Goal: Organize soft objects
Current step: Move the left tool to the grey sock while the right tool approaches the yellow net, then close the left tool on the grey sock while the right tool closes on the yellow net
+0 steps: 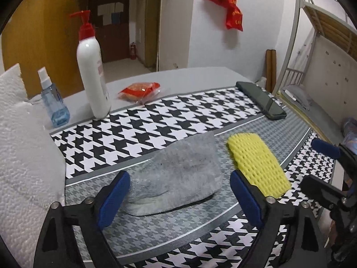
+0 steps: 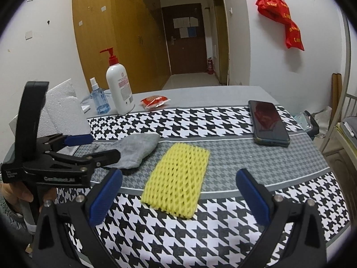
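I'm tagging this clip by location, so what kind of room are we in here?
Probably a dormitory or shared bedroom: a metal bunk bed stands at the right, wooden wardrobes line the wall, and a hallway runs to a door with a fire extinguisher beside it.

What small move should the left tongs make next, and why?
Probably ease the left tongs a little further down and close on the grey sock. Their blue pads stand open on either side of its near end without pressing it, and the sock lies flat on the houndstooth mat, apart from the yellow foam net.
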Motion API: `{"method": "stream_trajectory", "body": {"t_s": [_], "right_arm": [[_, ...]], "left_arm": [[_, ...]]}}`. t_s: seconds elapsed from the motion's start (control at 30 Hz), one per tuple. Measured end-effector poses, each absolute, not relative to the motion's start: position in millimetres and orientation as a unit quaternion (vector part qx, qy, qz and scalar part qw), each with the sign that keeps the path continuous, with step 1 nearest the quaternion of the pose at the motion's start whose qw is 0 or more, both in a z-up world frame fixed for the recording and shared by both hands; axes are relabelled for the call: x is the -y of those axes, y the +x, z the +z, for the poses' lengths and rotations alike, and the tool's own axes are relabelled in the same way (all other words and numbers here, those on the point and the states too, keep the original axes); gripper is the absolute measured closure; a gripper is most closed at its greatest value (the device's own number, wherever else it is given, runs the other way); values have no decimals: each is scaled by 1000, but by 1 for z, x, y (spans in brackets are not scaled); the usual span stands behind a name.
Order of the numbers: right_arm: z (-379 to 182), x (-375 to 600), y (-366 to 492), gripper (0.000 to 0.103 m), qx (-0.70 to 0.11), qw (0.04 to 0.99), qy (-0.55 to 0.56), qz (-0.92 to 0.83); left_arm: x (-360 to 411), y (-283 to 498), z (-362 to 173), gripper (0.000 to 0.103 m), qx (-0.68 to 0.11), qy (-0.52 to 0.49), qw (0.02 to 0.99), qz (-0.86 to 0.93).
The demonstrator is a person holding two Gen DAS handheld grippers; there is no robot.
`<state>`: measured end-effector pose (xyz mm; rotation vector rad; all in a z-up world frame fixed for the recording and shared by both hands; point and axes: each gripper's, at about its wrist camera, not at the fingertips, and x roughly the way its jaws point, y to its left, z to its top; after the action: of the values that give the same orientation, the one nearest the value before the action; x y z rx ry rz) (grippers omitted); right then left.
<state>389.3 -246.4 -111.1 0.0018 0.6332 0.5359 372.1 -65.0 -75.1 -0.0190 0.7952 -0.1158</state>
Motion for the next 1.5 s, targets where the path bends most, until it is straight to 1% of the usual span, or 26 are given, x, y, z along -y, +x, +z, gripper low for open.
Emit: {"method": "stream_trajectory", "body": {"t_s": [0.03, 0.1, 0.37, 0.63, 0.8, 0.83, 0.87, 0.9, 0.93, 0.97, 1.0, 1.07, 1.5], "right_arm": [[-112, 246, 390, 0, -308, 915, 0, 261], [-113, 246, 391, 0, -310, 914, -1, 261], [-118, 242, 395, 0, -318, 909, -4, 269], [-121, 239, 398, 0, -324, 906, -12, 273], [-121, 236, 400, 0, -327, 905, -19, 272], [-121, 236, 400, 0, -328, 904, -19, 272], [-121, 236, 401, 0, -329, 904, -19, 272], [-122, 236, 401, 0, -331, 903, -20, 272], [-122, 236, 401, 0, -333, 903, -21, 272], [-122, 235, 402, 0, -334, 902, -22, 271], [-122, 235, 402, 0, -336, 902, -23, 271], [-123, 235, 402, 0, -338, 901, -25, 271], [-132, 215, 413, 0, -372, 887, -63, 267]], "left_arm": [[65, 374, -77, 17, -389, -7, 920, -54], [64, 377, -81, 23, -395, -3, 917, -52], [61, 387, -95, 35, -418, 3, 907, -43], [68, 388, -101, 39, -422, 44, 905, -31], [69, 389, -103, 44, -425, 49, 903, -28], [69, 389, -103, 46, -425, 51, 903, -25], [68, 389, -102, 58, -423, 54, 904, -18], [67, 388, -102, 73, -422, 56, 905, -12], [66, 388, -102, 78, -420, 58, 905, -6], [64, 388, -102, 85, -417, 62, 907, -1], [63, 386, -102, 88, -414, 64, 908, -1], [60, 385, -100, 90, -410, 55, 910, -8], [51, 371, -87, 90, -392, 11, 919, -45]]}}
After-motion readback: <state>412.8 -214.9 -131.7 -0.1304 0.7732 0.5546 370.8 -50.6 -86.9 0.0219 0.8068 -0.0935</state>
